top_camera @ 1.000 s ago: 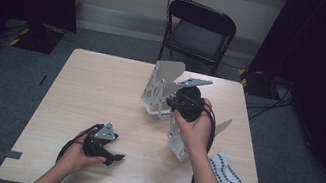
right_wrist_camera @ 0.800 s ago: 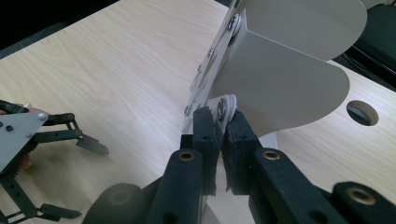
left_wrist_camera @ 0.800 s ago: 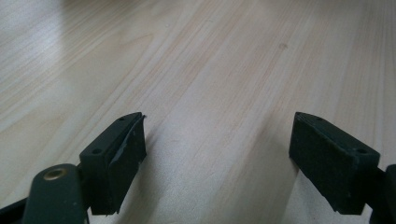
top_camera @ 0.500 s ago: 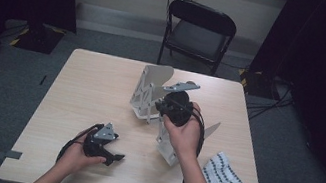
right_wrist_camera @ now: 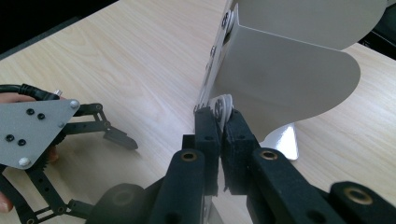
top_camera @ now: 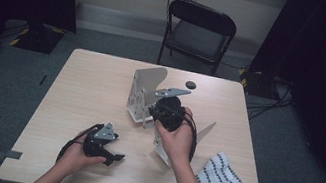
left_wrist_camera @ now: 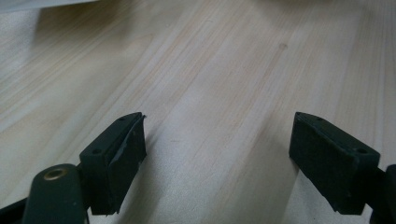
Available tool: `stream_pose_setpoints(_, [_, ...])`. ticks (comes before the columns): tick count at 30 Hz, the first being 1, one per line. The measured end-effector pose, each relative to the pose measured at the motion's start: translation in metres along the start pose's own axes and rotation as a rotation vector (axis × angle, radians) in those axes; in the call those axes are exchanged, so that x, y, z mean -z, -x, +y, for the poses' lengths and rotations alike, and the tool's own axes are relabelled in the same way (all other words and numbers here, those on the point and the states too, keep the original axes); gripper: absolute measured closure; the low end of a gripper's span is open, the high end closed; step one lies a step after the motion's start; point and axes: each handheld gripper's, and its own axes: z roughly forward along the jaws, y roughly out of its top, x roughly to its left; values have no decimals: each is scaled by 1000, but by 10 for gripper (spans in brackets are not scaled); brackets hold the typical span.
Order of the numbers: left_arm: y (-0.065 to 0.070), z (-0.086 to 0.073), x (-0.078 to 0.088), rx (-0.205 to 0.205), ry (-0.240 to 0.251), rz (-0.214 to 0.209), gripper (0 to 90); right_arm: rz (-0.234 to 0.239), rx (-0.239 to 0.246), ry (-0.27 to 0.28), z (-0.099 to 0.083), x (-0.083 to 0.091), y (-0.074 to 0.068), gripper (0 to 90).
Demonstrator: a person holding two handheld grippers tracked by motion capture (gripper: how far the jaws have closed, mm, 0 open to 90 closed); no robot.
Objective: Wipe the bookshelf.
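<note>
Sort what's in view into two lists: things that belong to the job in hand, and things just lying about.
In the job:
- white sheet-metal bracket assembly, clamped at one edge
- right gripper, shut on it
- left gripper, open, resting on the table

Lying about:
- white cloth with dark print
- small black round cap
- black folding chair

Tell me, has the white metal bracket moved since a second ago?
Yes. The white metal bracket, clamped by the right gripper, slid left, uncovering the black disc by the chair.

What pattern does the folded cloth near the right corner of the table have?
The cloth is white with rows of small dark marks; the high view shows it best.
</note>
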Motion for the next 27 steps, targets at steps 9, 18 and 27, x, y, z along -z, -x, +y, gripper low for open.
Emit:
stream_pose_setpoints(9, [0,0,0,-3,-1,1,183,13,18,-19,-7,-10,-11,874])
stream_pose_setpoints(18, [0,0,0,-3,-1,1,183,14,34,-40,-10,-17,-17,876])
stream_pose_setpoints(27, [0,0,0,-3,0,2,183,14,23,-32,-15,-22,-21,873])
